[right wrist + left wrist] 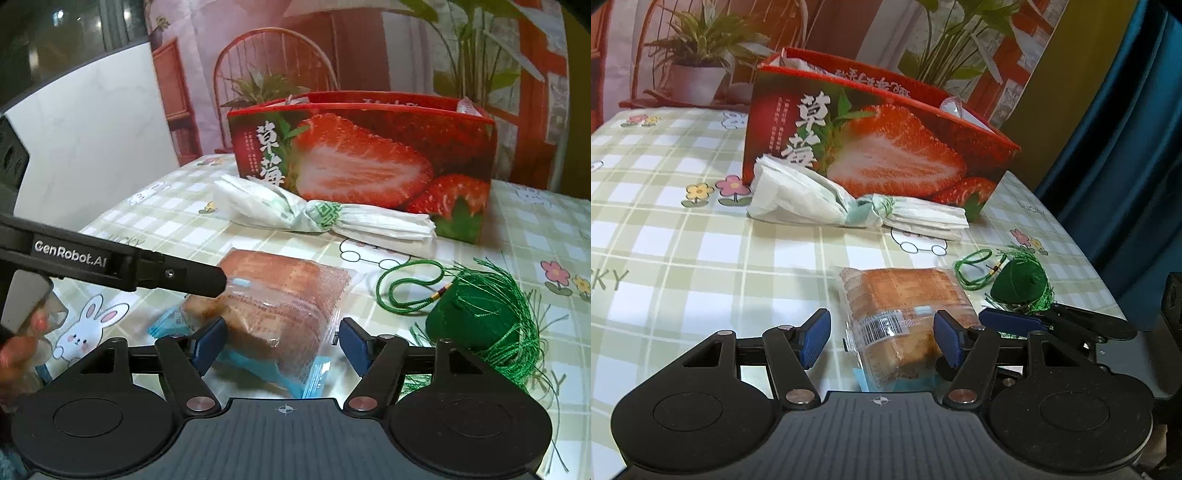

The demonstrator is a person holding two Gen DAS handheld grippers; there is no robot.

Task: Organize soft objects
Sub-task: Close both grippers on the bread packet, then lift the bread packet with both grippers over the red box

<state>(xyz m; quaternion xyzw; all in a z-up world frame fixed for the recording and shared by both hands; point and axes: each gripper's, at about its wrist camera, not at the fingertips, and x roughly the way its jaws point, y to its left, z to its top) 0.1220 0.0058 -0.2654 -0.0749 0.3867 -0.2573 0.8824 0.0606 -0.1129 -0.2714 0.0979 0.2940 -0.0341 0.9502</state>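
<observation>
while the wrapped cake (897, 317) is lying near the table's (701, 236) front edge, toward its right side, you are bracketing it with both grippers. your left gripper (882, 338) is standing open, pads either side of the packet's near end, not pressing. your right gripper (282, 341) is also spread wide around the same packet from the other angle. you are crowding one item with two tools, so the fingers are risking a clash, and squeezing hard is likely to crush the soft cake or let the slick wrapper slide out. just right of it the green tasselled pouch (472, 317) is trailing threads and a cord that could be snagging your right gripper. beyond, the knotted tissue bundle (849, 203) is lying against the strawberry box (886, 147), toward the back edge.
</observation>
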